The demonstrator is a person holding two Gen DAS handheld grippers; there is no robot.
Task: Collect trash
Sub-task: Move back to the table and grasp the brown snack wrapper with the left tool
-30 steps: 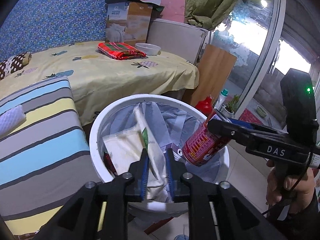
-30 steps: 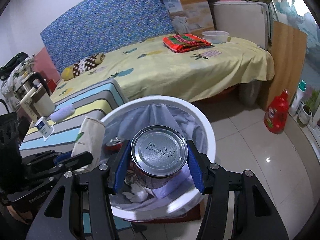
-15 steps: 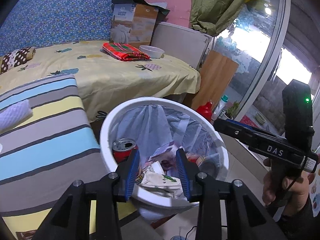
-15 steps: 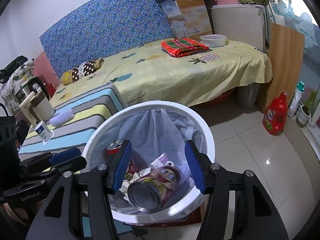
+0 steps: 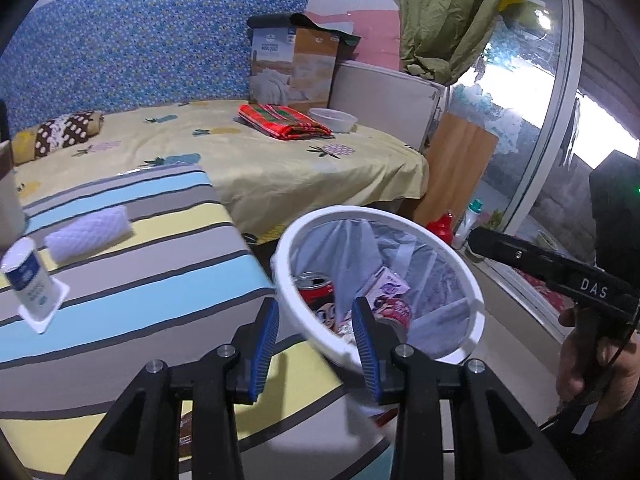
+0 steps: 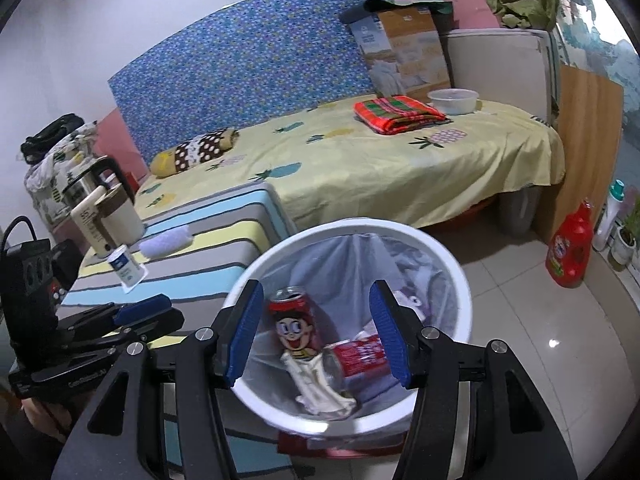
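Right wrist view: I hold my right gripper [image 6: 316,334] and left gripper [image 5: 316,338] empty, jaws apart, above the bin [image 6: 460,276] holding dropped cans [image 6: 294,322].

— What colours are at the bin?

— A white trash bin [image 6: 460,280] with a pale grey liner; inside, a red can [image 6: 294,322] with a cartoon face, and a red-and-white can [image 6: 360,356].

— And the claws?

— Black, with blue pads [image 6: 242,336].

— Around them?

— A worktop [image 5: 132,280] striped blue, grey and yellow; a yellow pineapple-print bed sheet [image 6: 400,168]; a blue speckled headboard [image 6: 248,64]; a red-and-green checked cloth [image 6: 396,114].
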